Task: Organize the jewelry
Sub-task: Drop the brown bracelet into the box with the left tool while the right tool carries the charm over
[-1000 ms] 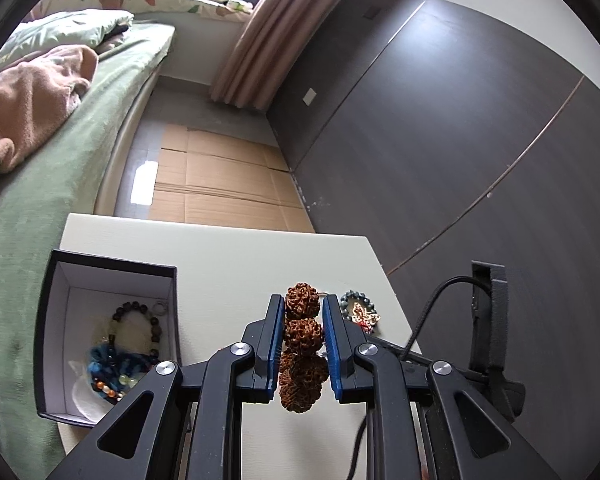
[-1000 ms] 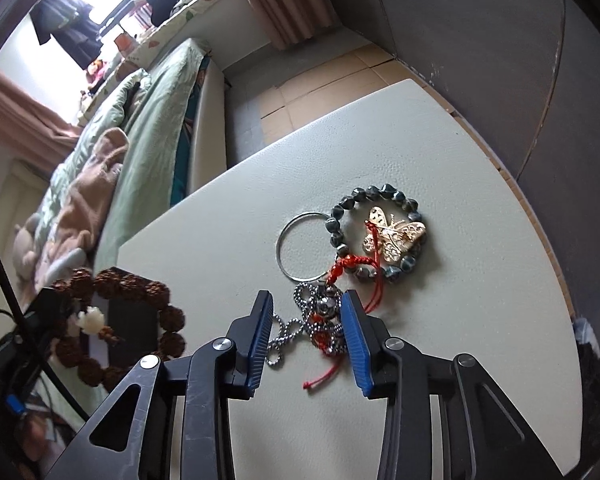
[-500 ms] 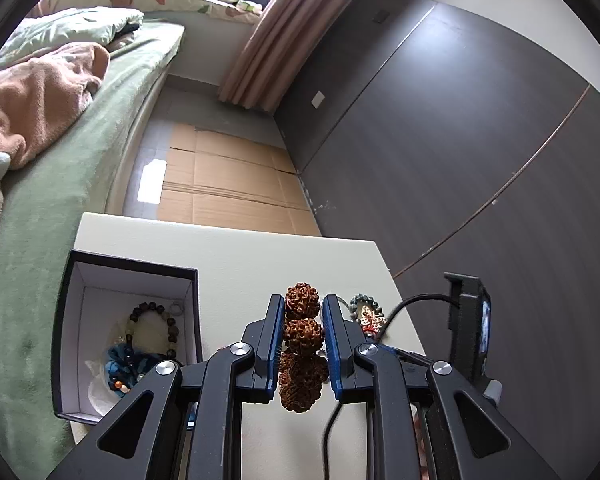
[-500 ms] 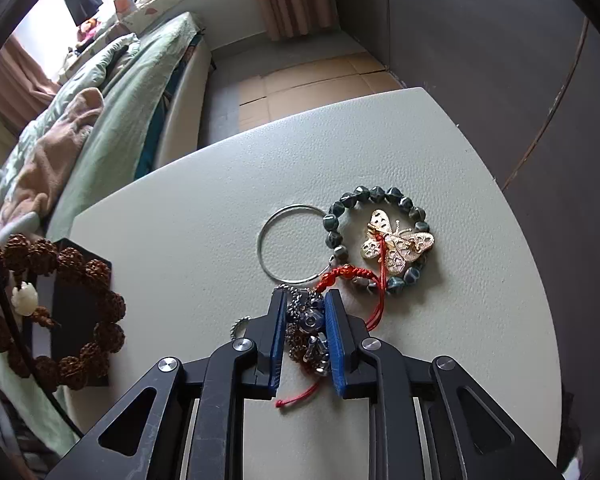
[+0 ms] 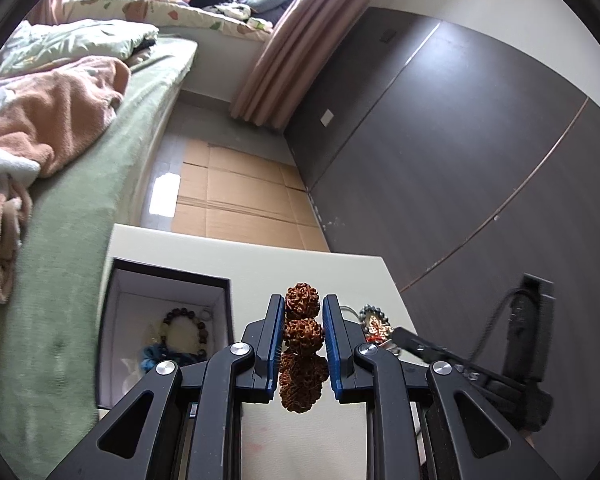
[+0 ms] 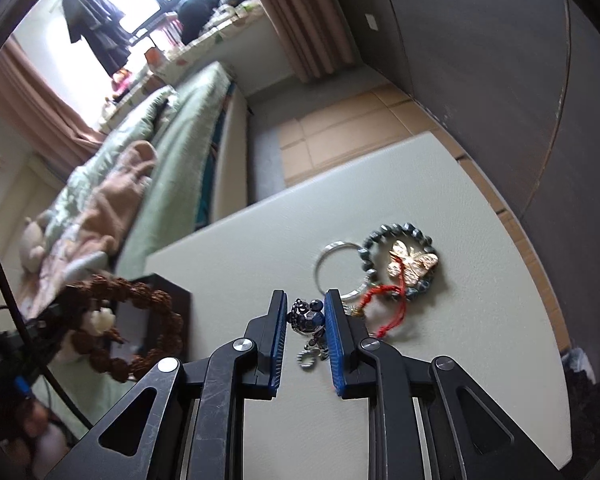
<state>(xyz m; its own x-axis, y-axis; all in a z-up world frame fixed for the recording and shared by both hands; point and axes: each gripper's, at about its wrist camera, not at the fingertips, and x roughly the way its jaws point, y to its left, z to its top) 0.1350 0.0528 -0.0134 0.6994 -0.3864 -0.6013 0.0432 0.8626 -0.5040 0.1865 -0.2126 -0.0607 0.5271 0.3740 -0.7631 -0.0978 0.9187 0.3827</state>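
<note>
Beside the green bed, a cream table [image 6: 440,380] carries an open black box [image 5: 112,320]; the left gripper [image 5: 302,320] clamps a brown knobbly seed-bead bracelet [image 5: 302,322], the right gripper [image 6: 305,318], just closed, pinches a silver beaded chain [image 6: 308,320] lifted near a dark bead bracelet [image 6: 396,264].

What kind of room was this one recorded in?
A bedroom, most likely: a bed with rumpled blankets, curtains by a window, and clothes hanging there.
</note>
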